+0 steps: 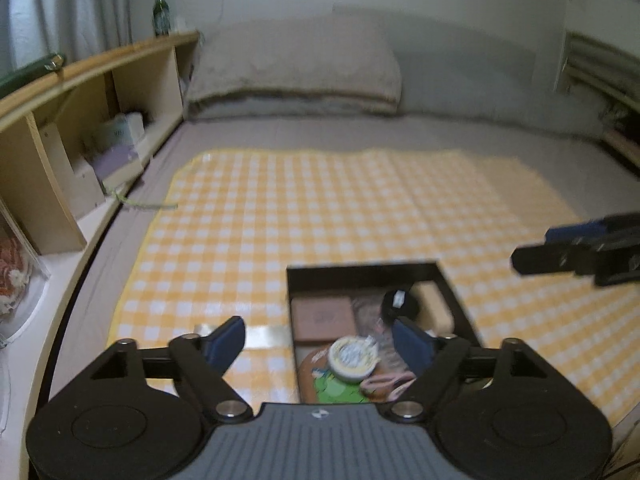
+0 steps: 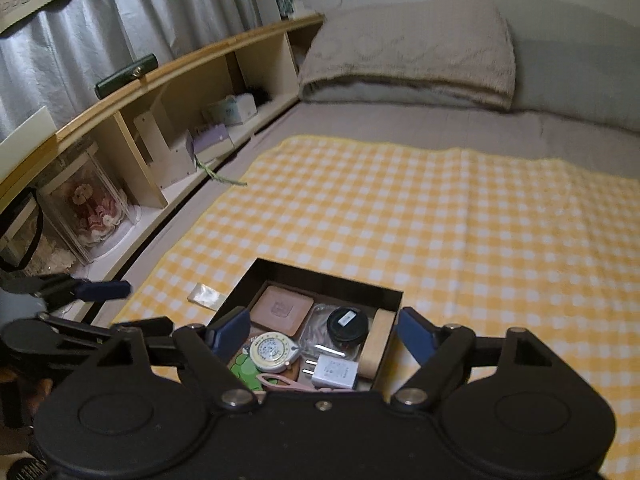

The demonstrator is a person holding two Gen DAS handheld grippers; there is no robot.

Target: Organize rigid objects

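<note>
On the yellow-checked cloth (image 2: 460, 216) sits my black open-topped box (image 2: 394, 294), holding a round white tape measure (image 2: 273, 351), white plug adapter (image 2: 334, 372) and black-lidded jar (image 2: 347, 325). My left gripper (image 1: 320, 344) and right gripper (image 2: 324, 334) hover above it, fingers spread, empty.
</note>
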